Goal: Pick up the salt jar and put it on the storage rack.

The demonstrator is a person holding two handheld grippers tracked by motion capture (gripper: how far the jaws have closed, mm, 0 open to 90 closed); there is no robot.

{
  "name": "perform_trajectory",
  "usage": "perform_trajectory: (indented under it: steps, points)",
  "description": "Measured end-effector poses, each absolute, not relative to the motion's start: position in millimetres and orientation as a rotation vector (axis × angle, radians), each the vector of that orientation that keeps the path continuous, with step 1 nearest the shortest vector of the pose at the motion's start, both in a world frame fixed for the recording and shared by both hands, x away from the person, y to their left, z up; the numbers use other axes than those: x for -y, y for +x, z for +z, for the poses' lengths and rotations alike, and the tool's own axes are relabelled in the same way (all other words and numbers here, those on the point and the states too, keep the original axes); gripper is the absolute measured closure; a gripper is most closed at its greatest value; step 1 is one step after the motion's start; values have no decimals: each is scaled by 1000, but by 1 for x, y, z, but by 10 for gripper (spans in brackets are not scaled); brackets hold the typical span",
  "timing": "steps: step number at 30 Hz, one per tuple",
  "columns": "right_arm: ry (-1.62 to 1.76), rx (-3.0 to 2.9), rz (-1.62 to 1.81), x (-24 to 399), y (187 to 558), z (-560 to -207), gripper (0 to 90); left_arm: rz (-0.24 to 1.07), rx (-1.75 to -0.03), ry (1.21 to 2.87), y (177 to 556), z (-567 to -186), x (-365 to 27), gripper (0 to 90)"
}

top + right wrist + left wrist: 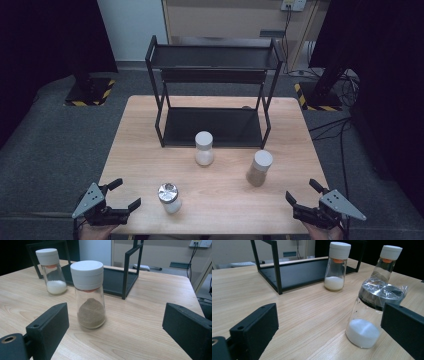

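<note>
Both grippers open w/ nothing held, left gripper (121, 195) at table's (140, 150) near-left corner just beside foil-capped shaker (169, 198) of white grains, prob. salt, right gripper (303, 195) near-right, brown-powder shaker (259, 168) close ahead.

No writing, label, brand or number can be read anywhere, not on the three shaker jars nor the black rack.

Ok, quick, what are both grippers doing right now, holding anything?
Left gripper: jaws open, holding nothing, near the shiny-capped jar.
Right gripper: jaws open, holding nothing, facing the brown-powder jar.
</note>
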State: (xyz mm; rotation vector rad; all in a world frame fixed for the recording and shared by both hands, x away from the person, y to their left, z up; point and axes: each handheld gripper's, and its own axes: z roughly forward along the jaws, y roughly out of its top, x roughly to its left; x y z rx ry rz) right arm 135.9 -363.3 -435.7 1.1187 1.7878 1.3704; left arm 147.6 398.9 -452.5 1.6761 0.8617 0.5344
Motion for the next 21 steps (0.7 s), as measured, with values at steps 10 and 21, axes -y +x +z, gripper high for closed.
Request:
perform_trajectory:
  steps: [10, 21]
  points:
    - [1136, -1783, 1375, 365, 137, -437, 71, 542, -870, 1676, 147, -452, -398, 1]
    - [1127, -1783, 1362, 363, 135, -435, 71, 538, -874, 1685, 146, -450, -397, 0]
